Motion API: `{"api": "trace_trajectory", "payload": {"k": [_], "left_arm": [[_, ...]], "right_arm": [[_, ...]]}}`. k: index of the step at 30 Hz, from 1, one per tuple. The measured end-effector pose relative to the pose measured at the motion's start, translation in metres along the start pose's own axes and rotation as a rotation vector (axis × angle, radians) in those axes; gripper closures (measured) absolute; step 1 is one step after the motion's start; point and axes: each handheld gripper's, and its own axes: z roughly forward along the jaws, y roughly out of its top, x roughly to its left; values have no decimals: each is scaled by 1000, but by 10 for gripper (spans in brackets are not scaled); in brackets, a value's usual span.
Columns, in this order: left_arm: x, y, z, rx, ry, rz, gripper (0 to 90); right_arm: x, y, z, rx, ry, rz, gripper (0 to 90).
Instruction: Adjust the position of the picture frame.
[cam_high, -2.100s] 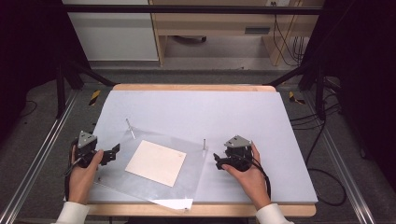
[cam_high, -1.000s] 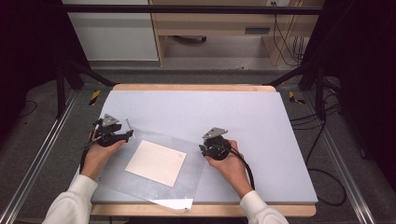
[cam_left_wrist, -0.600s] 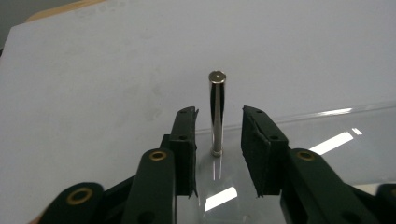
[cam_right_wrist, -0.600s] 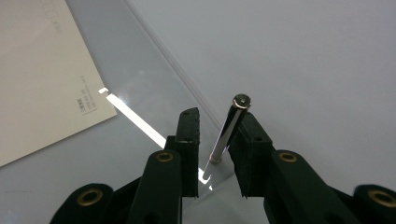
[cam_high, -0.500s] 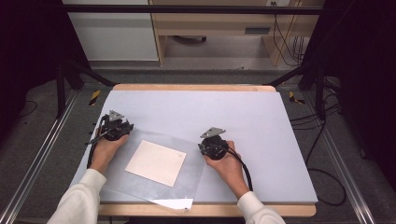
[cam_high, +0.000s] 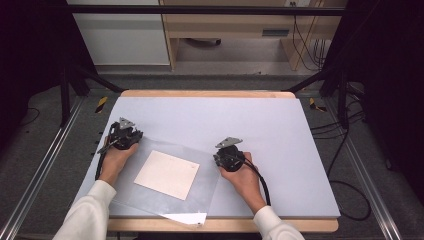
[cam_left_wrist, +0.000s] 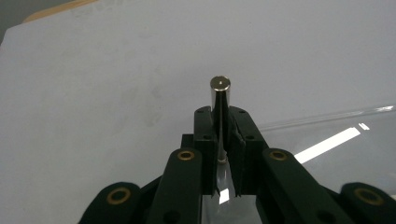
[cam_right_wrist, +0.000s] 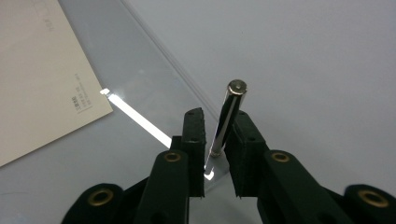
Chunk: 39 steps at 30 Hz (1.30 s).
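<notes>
A clear plastic sheet (cam_high: 202, 167) lies on the pale table (cam_high: 250, 120) with a cream paper (cam_high: 166, 174) under or on it. A short metal pin stands at each far corner of the sheet. My left gripper (cam_high: 133, 135) is at the far left corner. In the left gripper view its jaws, which have just been closing, are shut (cam_left_wrist: 220, 114) on the left pin (cam_left_wrist: 220, 86). My right gripper (cam_high: 220, 156) is at the far right corner. Its jaws (cam_right_wrist: 217, 116) have been closing around the leaning right pin (cam_right_wrist: 231, 100), with a gap still showing beside the left pad.
A white glare strip lies at the sheet's near edge (cam_high: 185, 217). The table's wooden rim (cam_high: 205, 93) runs along the far side, with dark frame legs and cables beyond it. The paper (cam_right_wrist: 42, 70) lies left of the jaws in the right gripper view.
Both hands have come up from the near side to the sheet's far corners, the left forward and right, the right leftward. Over the last second they barely moved.
</notes>
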Motion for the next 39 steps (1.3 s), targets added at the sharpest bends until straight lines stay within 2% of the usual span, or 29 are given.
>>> {"api": "trace_trajectory", "payload": {"k": [4, 5, 9, 12, 16, 19, 20, 22, 25, 27, 28, 32, 33, 34, 35, 37, 38, 39], "left_arm": [[2, 0, 0, 4, -14, -14, 826], [3, 0, 1, 3, -26, -29, 832], [4, 1, 1, 9, -29, -18, 832], [6, 1, 1, 8, -51, -62, 842], [6, 5, -4, 14, -51, -56, 847], [6, 14, -13, 27, -72, -50, 848], [4, 20, -21, 32, -86, -44, 847], [-1, 28, -30, 36, -87, -23, 847], [-11, 41, -44, 26, -89, 14, 847], [-15, 45, -48, 19, -89, 25, 845], [-23, 54, -54, 27, -91, 47, 844], [-41, 67, -59, 31, -111, 59, 844], [-41, 67, -59, 31, -111, 59, 844], [-46, 70, -59, 31, -122, 61, 844], [-53, 72, -60, 31, -132, 70, 844], [-68, 76, -60, 42, -157, 83, 842], [-68, 76, -60, 42, -157, 83, 843], [-78, 78, -59, 55, -169, 101, 843]], "right_arm": [[-1, 0, 1, 1, 0, 2, 837], [-2, 0, 1, 2, 1, 14, 850], [-2, 0, 3, -4, 0, 17, 853], [-4, 1, 2, 0, 10, 34, 857], [-6, 3, 2, 17, 28, 56, 857], [-10, 9, -7, 13, 37, 29, 851], [-12, 12, -12, 15, 31, 24, 847], [-18, 18, -21, 13, 28, 35, 837], [-30, 26, -36, 13, 9, 26, 829], [-39, 33, -47, 13, -5, 13, 825], [-43, 36, -53, 12, -11, 10, 825], [-62, 45, -74, 16, -44, -6, 827], [-62, 45, -74, 16, -44, -6, 827], [-73, 46, -83, 21, -51, 4, 827], [-73, 46, -83, 21, -51, 4, 827], [-90, 46, -95, 34, -60, 21, 828], [-90, 46, -95, 34, -60, 21, 828], [-99, 43, -98, 46, -60, 36, 831]]}}
